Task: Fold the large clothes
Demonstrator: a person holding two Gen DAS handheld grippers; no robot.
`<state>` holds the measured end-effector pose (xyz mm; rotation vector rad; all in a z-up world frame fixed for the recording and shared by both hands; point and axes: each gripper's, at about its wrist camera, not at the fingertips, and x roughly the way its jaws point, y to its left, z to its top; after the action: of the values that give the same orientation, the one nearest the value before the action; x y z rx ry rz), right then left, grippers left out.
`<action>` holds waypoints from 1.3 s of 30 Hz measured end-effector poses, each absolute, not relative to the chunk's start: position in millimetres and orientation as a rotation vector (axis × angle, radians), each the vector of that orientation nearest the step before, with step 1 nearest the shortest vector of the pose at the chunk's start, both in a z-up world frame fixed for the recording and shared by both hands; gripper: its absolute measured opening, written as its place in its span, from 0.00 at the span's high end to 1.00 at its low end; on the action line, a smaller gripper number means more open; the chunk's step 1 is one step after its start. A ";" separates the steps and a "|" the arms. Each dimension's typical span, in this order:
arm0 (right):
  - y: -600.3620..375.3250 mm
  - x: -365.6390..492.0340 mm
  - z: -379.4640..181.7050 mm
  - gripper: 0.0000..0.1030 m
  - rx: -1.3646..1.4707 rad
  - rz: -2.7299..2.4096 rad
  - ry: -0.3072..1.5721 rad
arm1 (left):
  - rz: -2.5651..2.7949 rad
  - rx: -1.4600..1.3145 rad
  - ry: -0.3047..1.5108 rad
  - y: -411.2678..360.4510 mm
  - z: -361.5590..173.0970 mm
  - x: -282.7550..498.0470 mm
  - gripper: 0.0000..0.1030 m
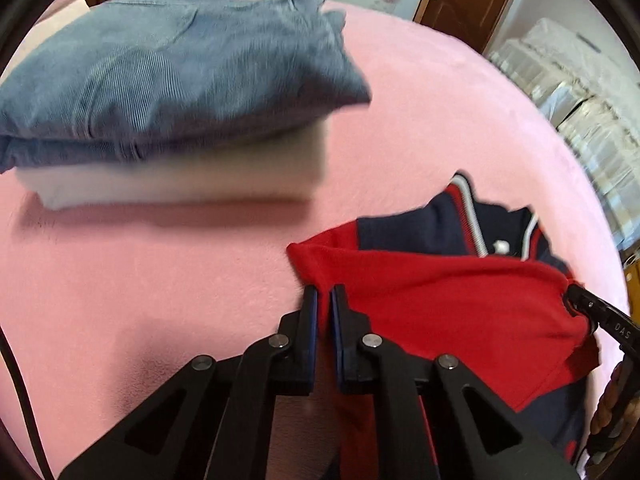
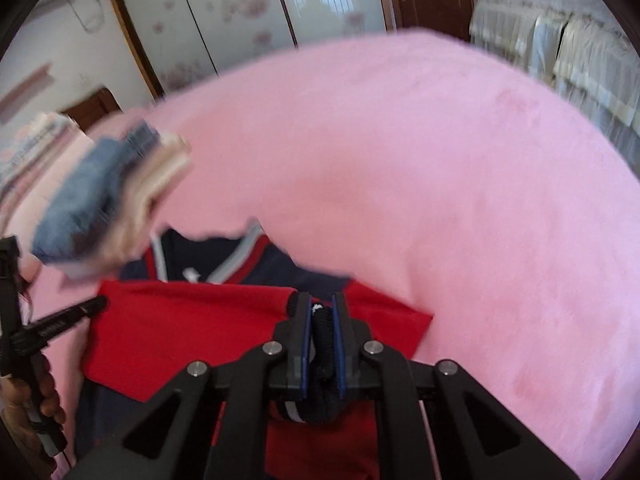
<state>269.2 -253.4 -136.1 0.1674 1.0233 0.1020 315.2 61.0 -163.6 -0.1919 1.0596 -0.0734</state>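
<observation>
Beside the folded pile (image 1: 168, 92) on the bed (image 1: 440, 120), both tools, left tool (image 1: 324, 300) and right tool (image 2: 323, 312), pinch the half-folded red shirt (image 1: 440, 300).

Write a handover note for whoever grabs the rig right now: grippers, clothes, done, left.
Left gripper: shut on the left corner of the red and navy polo shirt.
Right gripper: shut on a bunched dark edge at the shirt's right side.
The shirt lies on the pink fleece blanket, red panel folded over the navy body, striped collar showing beyond it.
Done: the folded blue corduroy garment is stacked on the folded white garment, beyond and to the left of the shirt.
Left: finish the shirt's fold, probably then stack it.
</observation>
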 end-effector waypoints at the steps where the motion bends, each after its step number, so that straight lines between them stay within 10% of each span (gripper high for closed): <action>1: -253.1 270.5 -140.6 0.87 0.169 0.095 1.042 | -0.075 -0.178 1.052 60.4 -161.4 312.7 0.93; 5: -263.5 253.7 -122.6 0.66 0.226 0.086 1.002 | -0.064 -0.144 1.031 62.2 -143.0 301.7 0.83; 23: -163.4 232.9 -110.0 0.83 0.106 0.221 0.917 | -0.131 -0.304 0.974 -19.6 -134.7 269.6 0.64; 30: -215.7 227.1 -136.8 1.00 0.143 0.083 0.961 | -0.089 -0.211 0.988 7.7 -164.0 262.3 0.75; 33: -232.2 215.3 -135.0 1.00 0.142 0.067 0.951 | -0.077 -0.268 1.021 25.3 -172.6 263.2 0.97; 39: -230.3 209.7 -137.7 1.00 0.170 0.060 0.948 | -0.059 -0.224 1.019 17.8 -177.1 260.0 0.98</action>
<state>209.7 -230.3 -137.7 0.1701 0.9477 0.0602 260.0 17.8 -177.1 -0.2237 1.0188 -0.0587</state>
